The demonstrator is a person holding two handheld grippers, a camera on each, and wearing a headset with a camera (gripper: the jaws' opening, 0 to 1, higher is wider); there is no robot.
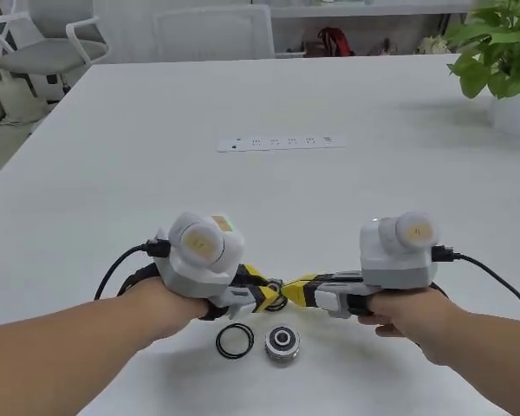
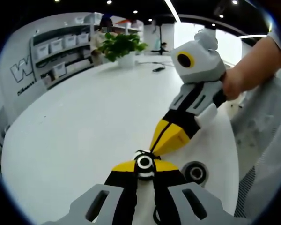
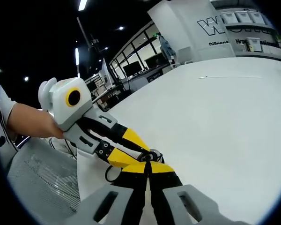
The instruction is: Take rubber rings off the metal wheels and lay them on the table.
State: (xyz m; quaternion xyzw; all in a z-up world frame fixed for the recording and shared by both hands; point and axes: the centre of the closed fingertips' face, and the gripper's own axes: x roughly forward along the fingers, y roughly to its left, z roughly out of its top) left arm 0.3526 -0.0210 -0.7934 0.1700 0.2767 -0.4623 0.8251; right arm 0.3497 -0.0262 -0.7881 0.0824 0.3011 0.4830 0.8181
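White table (image 1: 156, 173), rubber ring (image 1: 234, 341), metal wheel (image 1: 282, 342), power strip (image 1: 280, 143)

- Your headset camera is looking forward and down across the tabletop (image 1: 329, 199), sitting close above the left gripper (image 1: 267, 295) and right gripper (image 1: 291, 291).
- Your left gripper view is looking along its own fingers (image 2: 124, 168), close up and facing the right gripper.
- Your right gripper view is facing back the opposite way.
- All three are sharing the metal wheel (image 2: 144, 162) at the meeting tips.

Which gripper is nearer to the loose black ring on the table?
Left. The left gripper is close beside the ring; the right gripper is farther, to its right.
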